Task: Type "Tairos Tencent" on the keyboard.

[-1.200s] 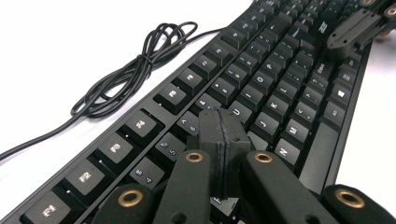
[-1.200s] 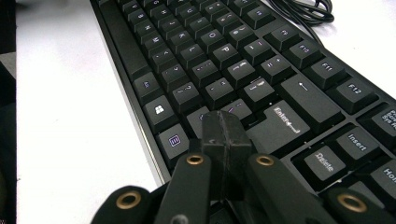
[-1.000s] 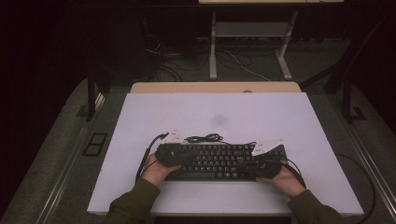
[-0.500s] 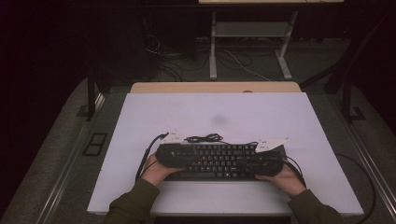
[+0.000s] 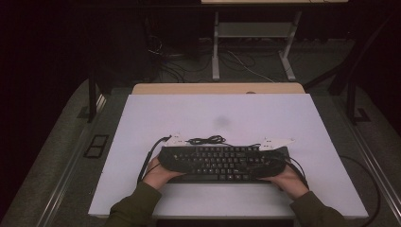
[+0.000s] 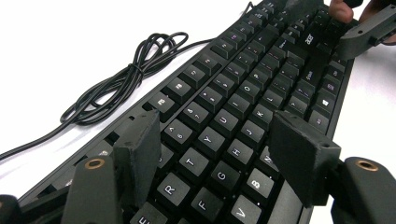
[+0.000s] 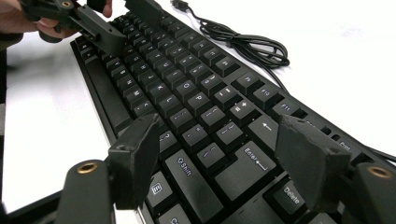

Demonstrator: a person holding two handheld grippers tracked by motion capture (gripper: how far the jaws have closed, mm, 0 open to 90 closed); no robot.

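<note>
A black keyboard [image 5: 217, 163] lies flat on the white table [image 5: 217, 113], near its front edge. Its black cable [image 5: 205, 140] is coiled just behind it. My left gripper [image 5: 177, 156] sits over the keyboard's left end and my right gripper [image 5: 269, 158] over its right end. In the left gripper view the left gripper [image 6: 219, 140] stands open; its pads [image 6: 140, 149] hover above the keys without pressing. The right gripper [image 7: 219, 144] is open the same way over the Enter and Shift keys. Both pairs of jaws have just been opening, with the keyboard's ends between them.
A wooden strip [image 5: 217, 88] borders the table's far edge. Beyond it, on the dark floor, stand a desk frame [image 5: 255, 42] and loose cables. A metal rail [image 5: 71, 175] runs along the left side. Bare table lies behind the coiled cable.
</note>
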